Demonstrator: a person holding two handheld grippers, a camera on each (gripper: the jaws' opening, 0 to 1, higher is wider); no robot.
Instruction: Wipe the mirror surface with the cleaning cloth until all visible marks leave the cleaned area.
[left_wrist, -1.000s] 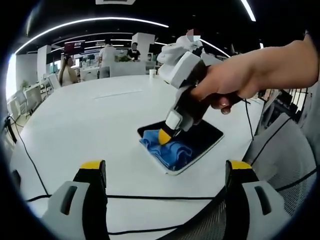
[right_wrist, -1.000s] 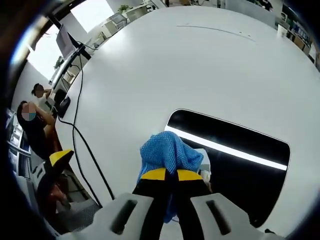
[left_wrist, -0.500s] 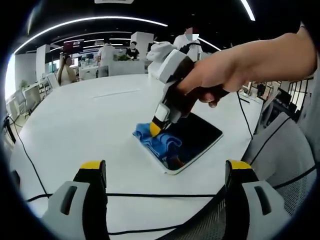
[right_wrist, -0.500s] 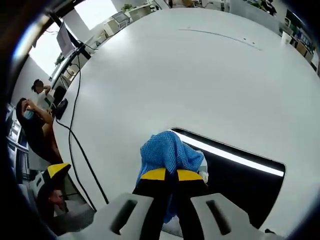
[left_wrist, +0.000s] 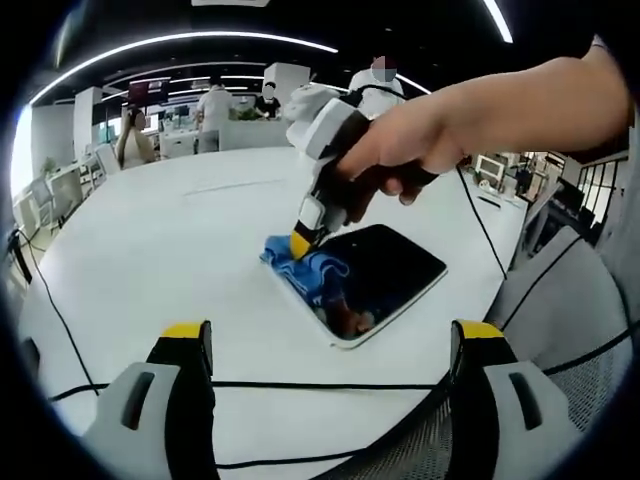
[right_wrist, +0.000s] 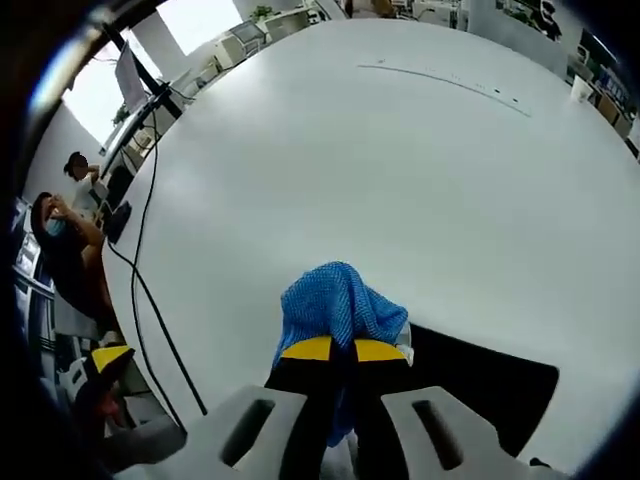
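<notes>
Since a second ago my right gripper (left_wrist: 299, 243) has carried the cloth (left_wrist: 305, 268) from the mirror's middle toward its far-left corner, as the left gripper view shows it. In the right gripper view the bright reflected strip has gone from the glass and less dark glass shows ahead of the jaws.

Right gripper (right_wrist: 333, 349): jaws pressed together, pinching the blue cleaning cloth (right_wrist: 336, 303), which bunches up above the yellow tips. A hand (left_wrist: 420, 135) grips the tool from the upper right of the left gripper view.

Left gripper (left_wrist: 335, 335): jaws spread wide, nothing between them, held back near the table's near edge, well apart from the mirror.

Mirror (left_wrist: 390, 270): dark rounded rectangle with a pale rim, lying flat on the white table (left_wrist: 160, 250). Cloth sits crumpled over its left end, spilling just past the rim onto the table. The glass reflects dark ceiling; I cannot tell whether marks remain. In the right gripper view the mirror (right_wrist: 480, 385) shows to the right of the jaws.

Edges and room: broad bare tabletop beyond and to the left of the mirror. A black cable (left_wrist: 300, 393) runs across the table between the left gripper and the mirror. People (left_wrist: 215, 105) stand in the background beyond the table.
</notes>
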